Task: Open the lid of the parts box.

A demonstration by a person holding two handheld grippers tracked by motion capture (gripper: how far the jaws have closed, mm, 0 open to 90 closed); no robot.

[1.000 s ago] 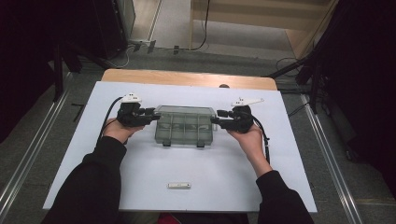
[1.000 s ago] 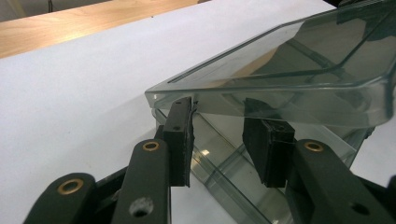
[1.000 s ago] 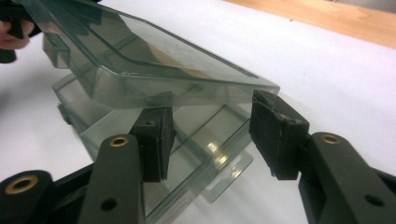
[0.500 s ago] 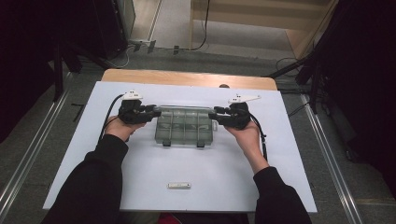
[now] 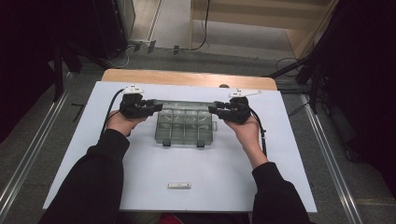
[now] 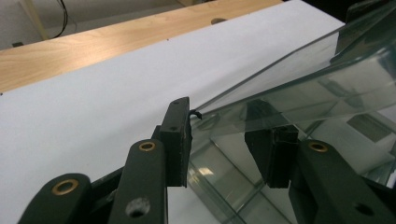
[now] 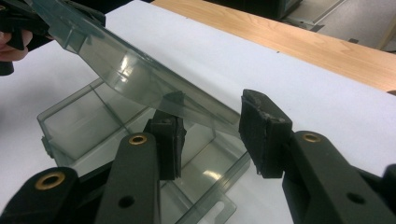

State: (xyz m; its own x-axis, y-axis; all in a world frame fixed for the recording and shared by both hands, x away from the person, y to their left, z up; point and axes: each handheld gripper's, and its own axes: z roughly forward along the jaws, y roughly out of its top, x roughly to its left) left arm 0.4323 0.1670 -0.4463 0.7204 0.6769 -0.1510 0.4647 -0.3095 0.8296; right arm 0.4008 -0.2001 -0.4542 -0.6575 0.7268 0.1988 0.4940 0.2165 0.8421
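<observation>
A clear plastic compartment box (image 5: 184, 128) sits mid-table with its lid (image 5: 187, 103) tilted up from the back. My left gripper (image 5: 156, 106) is at the lid's left end and my right gripper (image 5: 215, 109) at its right end. In the left gripper view the lid (image 6: 303, 88) runs into the gap of the left gripper (image 6: 224, 144), whose jaws stand well apart around its edge, above the box (image 6: 219, 186). In the right gripper view the lid (image 7: 126, 70) slopes down between the jaws of the right gripper (image 7: 210, 135), also spread wide, over the empty compartments (image 7: 93, 126).
A small white oblong piece (image 5: 180, 185) lies near the front edge of the white table sheet (image 5: 289, 154). A wooden strip (image 5: 187, 77) borders the far side. Metal rails and dark equipment flank the table.
The lid, flat on the box a second ago, is now raised at an angle. Both grippers have moved a little away from the person with it.
</observation>
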